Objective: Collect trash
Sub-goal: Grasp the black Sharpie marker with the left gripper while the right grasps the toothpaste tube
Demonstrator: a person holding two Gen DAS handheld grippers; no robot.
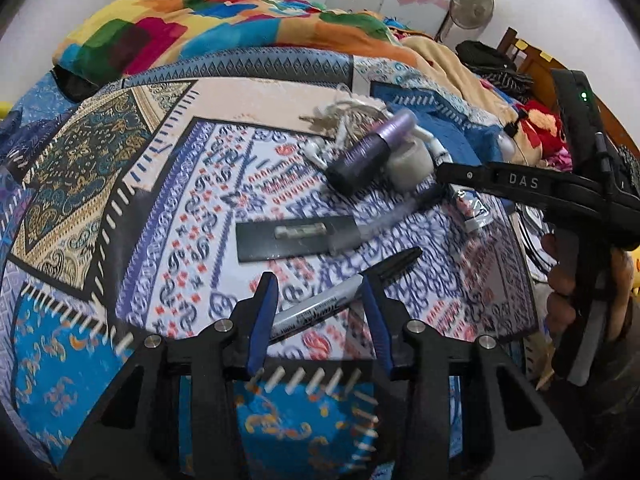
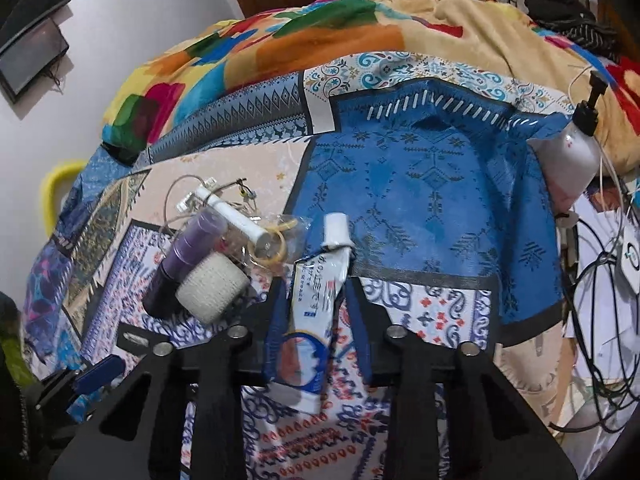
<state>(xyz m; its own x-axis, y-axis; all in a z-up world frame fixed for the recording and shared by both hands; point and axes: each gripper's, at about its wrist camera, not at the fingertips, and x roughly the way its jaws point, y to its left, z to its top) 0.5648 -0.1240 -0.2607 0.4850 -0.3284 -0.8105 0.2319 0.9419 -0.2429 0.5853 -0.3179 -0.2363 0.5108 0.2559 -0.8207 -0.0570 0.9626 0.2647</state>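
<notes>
Through the left wrist camera we see the left gripper (image 1: pixel 320 300) low over the patterned bedspread (image 1: pixel 80 184), its blue fingers (image 1: pixel 262 320) either side of a grey marker (image 1: pixel 320 312). The marker lies slantwise, black cap up and to the right; we cannot tell whether the pads press on it. Just beyond lie a flat black card (image 1: pixel 280 240), a purple bottle (image 1: pixel 368 152) and a white tape roll (image 1: pixel 408 164). The right gripper (image 1: pixel 448 170) reaches in from the right, held by a hand (image 1: pixel 560 280), its tip by the squeezed tube (image 1: pixel 472 208).

From the right wrist camera, our right gripper (image 2: pixel 312 300) has the tube (image 2: pixel 312 308) between its fingers, both blue pads against its sides; the white cap points away from us, the long axis along the fingers. The bottle (image 2: pixel 188 256) and tape roll (image 2: pixel 212 284) crowd the left finger. Only here do we see a pump bottle (image 2: pixel 572 152), cables (image 2: pixel 600 280), rubber bands (image 2: pixel 272 248) and a white stick (image 2: pixel 236 216).
</notes>
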